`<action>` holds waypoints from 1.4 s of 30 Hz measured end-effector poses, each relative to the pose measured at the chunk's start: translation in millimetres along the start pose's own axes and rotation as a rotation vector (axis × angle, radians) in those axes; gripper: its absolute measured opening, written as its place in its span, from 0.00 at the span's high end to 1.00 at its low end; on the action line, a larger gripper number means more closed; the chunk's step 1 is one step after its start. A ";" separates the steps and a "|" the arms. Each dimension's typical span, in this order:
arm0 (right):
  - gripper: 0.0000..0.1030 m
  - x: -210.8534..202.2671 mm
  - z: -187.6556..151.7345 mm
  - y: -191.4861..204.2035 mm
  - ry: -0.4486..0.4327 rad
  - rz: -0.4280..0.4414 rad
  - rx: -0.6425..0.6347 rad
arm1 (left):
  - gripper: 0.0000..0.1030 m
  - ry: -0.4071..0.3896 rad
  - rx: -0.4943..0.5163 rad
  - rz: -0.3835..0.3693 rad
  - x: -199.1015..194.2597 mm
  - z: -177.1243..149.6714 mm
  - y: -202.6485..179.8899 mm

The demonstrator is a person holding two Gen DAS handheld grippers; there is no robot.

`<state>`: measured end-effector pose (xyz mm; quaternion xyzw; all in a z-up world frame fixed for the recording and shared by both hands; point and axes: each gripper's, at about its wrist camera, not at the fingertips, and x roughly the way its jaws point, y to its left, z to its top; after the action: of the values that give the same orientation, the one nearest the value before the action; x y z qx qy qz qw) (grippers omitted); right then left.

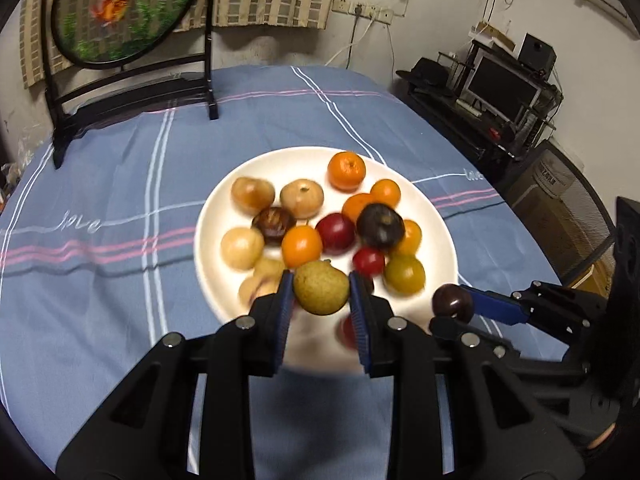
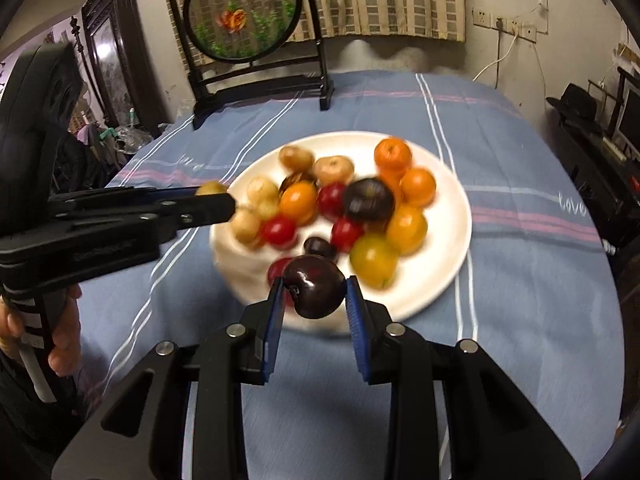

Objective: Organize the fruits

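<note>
A white plate (image 1: 224, 200) on the blue striped tablecloth holds several fruits: oranges, pale brown fruits, red ones and a dark plum (image 1: 380, 224). My left gripper (image 1: 320, 292) is shut on a small yellow-green pear (image 1: 320, 290), held above the plate's near rim. My right gripper (image 2: 316, 292) is shut on a dark red cherry-like fruit (image 2: 318, 290), held above the plate's (image 2: 448, 260) near edge. The right gripper with its fruit (image 1: 452, 300) also shows at the right of the left wrist view. The left gripper with the pear (image 2: 211, 189) shows at the plate's left in the right wrist view.
A round embroidered screen on a black stand (image 1: 120, 12) stands at the table's far end. A desk with a monitor (image 1: 504, 88) and a mesh chair (image 1: 568, 204) are beyond the table's right edge. A hand (image 2: 64, 340) holds the left gripper's handle.
</note>
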<state>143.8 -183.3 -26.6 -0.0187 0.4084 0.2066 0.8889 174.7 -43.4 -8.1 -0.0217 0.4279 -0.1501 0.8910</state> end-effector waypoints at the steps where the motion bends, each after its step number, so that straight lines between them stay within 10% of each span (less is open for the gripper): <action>1: 0.70 6.4 4.3 -1.3 0.008 -0.003 -0.002 | 0.72 0.011 -0.001 0.007 6.8 3.3 -1.0; 12: 0.69 45.8 18.7 -4.1 0.052 -0.029 -0.037 | 0.71 0.062 -0.038 0.020 50.8 21.0 9.4; 13: 0.68 46.5 19.6 -2.6 0.051 -0.038 -0.046 | 0.58 0.058 -0.040 0.022 51.3 21.9 9.9; 14: 0.54 45.4 19.8 -1.1 0.039 -0.059 -0.060 | 0.29 0.051 -0.045 0.028 50.6 23.7 10.6; 15: 0.36 42.5 19.0 -0.3 0.027 -0.073 -0.062 | 0.22 0.034 -0.051 0.036 47.7 24.2 11.7; 23: 0.04 -9.9 -3.5 -1.9 -0.057 -0.115 -0.028 | 0.08 -0.059 -0.066 0.041 -5.9 2.4 14.2; 30: 0.01 -32.9 -38.6 -5.8 -0.007 -0.131 0.059 | 0.03 -0.142 -0.032 0.179 -62.3 -53.5 -2.9; 42: 0.01 -62.6 -58.5 15.2 -0.038 -0.192 0.065 | 0.02 -0.124 -0.064 0.190 -102.9 -107.8 -10.6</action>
<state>59.6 -203.2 -17.6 -0.0248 0.3944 0.1075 0.9123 28.5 -14.4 3.2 -0.0187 0.3766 -0.0496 0.9249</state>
